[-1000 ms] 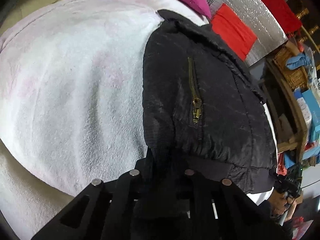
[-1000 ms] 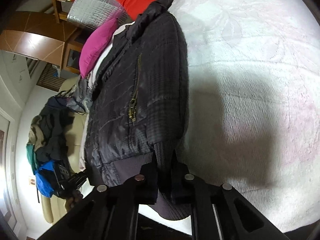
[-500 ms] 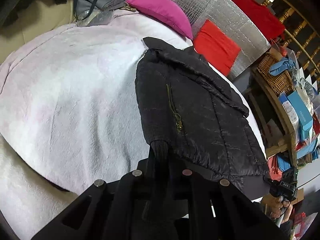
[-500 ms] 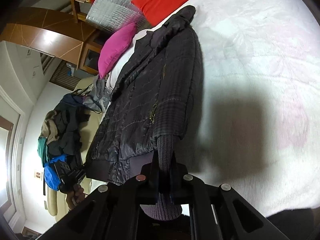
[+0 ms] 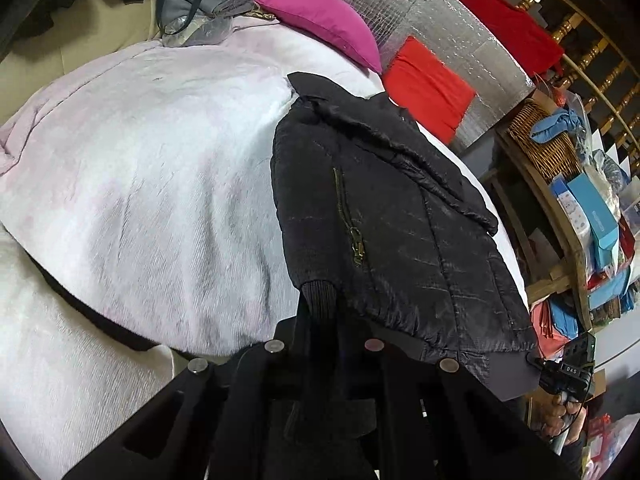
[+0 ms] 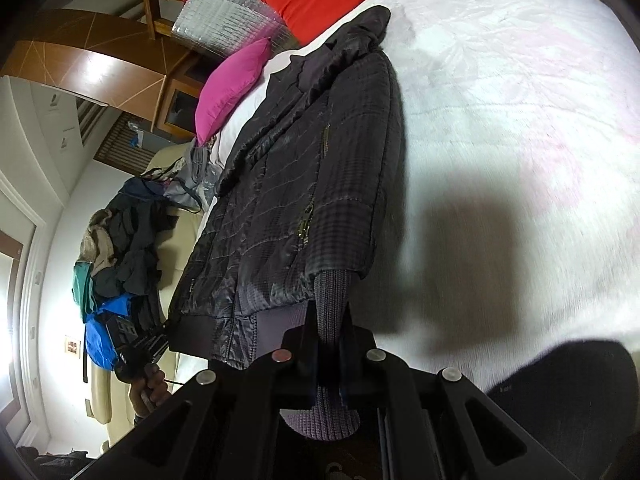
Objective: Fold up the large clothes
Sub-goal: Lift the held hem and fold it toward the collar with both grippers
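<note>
A black quilted jacket (image 5: pixel 384 216) lies lengthwise on a white fleece bedspread (image 5: pixel 152 184), collar toward the pillows, both sleeves laid over its front. My left gripper (image 5: pixel 320 320) is shut on the ribbed cuff (image 5: pixel 318 296) of one sleeve at the hem end. My right gripper (image 6: pixel 330 320) is shut on the other ribbed cuff (image 6: pixel 330 292), and the jacket (image 6: pixel 304 176) stretches away from it. Each gripper also shows small at the far hem corner in the other's view.
A magenta pillow (image 5: pixel 328 20) and a red pillow (image 5: pixel 432 88) lie at the head of the bed against silver foil. Wooden shelves with a wicker basket (image 5: pixel 548 144) and boxes stand on one side. A heap of clothes (image 6: pixel 124 240) lies on the other side.
Both grippers have pulled back and up from the jacket, each keeping its cuff. The sleeves now stretch out past the hem and more of the bed and room is in view.
</note>
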The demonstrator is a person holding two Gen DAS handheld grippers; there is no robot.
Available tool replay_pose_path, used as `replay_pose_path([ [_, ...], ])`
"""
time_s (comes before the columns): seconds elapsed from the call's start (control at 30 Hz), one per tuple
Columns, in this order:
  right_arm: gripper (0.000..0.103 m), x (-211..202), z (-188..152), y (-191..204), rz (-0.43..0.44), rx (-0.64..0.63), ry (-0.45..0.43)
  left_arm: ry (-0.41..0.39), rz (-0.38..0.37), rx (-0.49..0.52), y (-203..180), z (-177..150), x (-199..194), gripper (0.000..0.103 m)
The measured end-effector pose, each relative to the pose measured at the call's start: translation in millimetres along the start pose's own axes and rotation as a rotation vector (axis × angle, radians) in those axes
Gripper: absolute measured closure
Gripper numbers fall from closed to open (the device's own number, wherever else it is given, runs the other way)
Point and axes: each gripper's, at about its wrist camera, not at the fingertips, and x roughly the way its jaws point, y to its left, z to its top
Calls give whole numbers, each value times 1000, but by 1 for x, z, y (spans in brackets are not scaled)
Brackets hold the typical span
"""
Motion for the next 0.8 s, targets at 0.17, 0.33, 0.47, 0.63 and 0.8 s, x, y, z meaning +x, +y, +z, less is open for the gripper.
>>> replay_pose_path([
  [0.17,95,-6,-6,0,2,-2,1,8,9,15,2,5,-1,93],
  [0.33,95,-6,-6,-7,7,4,6,13,11,12,3,7,4,93],
  [0.47,95,-3,0,-1,17,-6,1,17,20,15,2,10,8,93],
  [0.63,95,-5,1,1,36,-5,-15,9,14,11,2,6,4,93],
  [0.8,95,-8,1,2,58,-2,-31,6,3,2,2,8,3,93],
])
